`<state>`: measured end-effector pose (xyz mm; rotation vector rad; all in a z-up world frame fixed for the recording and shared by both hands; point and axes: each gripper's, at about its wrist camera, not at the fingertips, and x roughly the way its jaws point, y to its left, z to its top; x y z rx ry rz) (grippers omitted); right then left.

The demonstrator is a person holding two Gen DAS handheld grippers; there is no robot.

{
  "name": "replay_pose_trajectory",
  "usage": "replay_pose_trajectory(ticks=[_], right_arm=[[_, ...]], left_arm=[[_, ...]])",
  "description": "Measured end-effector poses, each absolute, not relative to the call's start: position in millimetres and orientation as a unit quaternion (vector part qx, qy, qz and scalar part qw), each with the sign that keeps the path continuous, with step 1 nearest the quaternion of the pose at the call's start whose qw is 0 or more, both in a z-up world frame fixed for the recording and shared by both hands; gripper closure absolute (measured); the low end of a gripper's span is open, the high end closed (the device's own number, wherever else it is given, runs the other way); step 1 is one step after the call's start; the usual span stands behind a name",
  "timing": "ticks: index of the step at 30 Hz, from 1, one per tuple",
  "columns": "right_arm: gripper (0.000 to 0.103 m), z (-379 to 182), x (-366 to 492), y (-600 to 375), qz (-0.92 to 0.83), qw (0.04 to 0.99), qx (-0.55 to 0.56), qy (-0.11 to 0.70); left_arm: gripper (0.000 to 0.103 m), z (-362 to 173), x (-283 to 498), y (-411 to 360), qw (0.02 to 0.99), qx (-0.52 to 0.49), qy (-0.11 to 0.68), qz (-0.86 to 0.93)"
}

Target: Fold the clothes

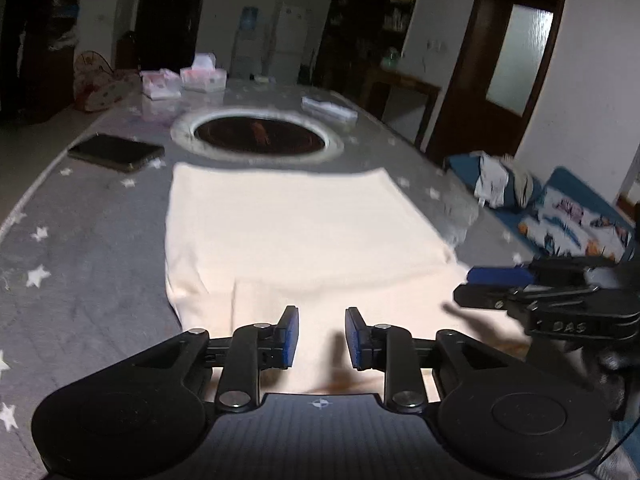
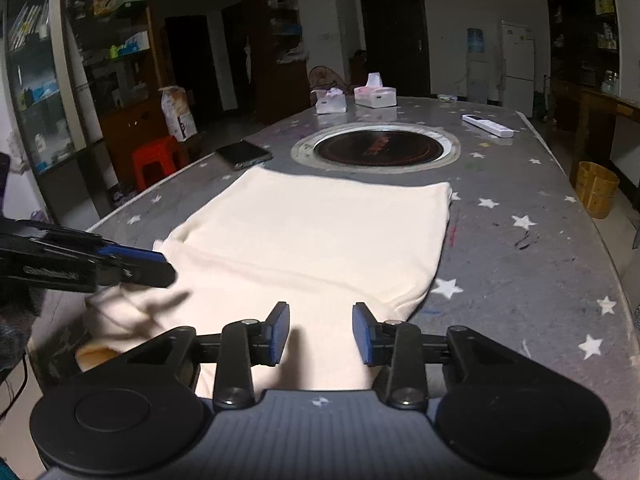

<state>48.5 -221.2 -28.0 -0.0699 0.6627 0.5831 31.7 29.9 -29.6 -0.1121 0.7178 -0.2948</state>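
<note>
The cream garment (image 1: 296,236) lies flat on the star-patterned table (image 2: 520,272), its far edge near the round cooktop (image 2: 376,148). I judge it light, soft and limp; I would grip it at the near corners or hem. My left gripper (image 1: 322,338) and right gripper (image 2: 322,332) both stand released above the near edge, nothing between the jaws. Only the right wrist view shows the red stool (image 2: 154,158); only the left shows the blue mat (image 1: 576,216).

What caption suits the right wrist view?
Open right claw above cream garment on star-patterned table, left claw alongside.
</note>
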Motion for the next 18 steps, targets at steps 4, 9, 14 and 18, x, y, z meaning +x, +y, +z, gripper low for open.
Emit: replay_pose_trajectory(ticks=[4, 9, 14, 18], right_arm=[[0.069, -34.8, 40.5, -222.0, 0.282, 0.899, -0.051, 0.332], [0.067, -32.1, 30.2, -223.1, 0.286, 0.897, -0.074, 0.33], [0.063, -34.0, 32.2, -213.0, 0.288, 0.889, -0.1, 0.343], [0.062, -33.1, 30.2, -210.8, 0.286, 0.887, -0.11, 0.344]], left_arm=[[0.074, -37.1, 28.3, 31.0, 0.922, -0.049, 0.356, -0.146], [0.068, -35.3, 20.7, 31.6, 0.924, -0.037, 0.351, -0.151], [0.064, -38.1, 18.8, 27.8, 0.925, -0.019, 0.347, -0.152], [0.063, -35.8, 16.2, 28.6, 0.926, -0.019, 0.347, -0.148]])
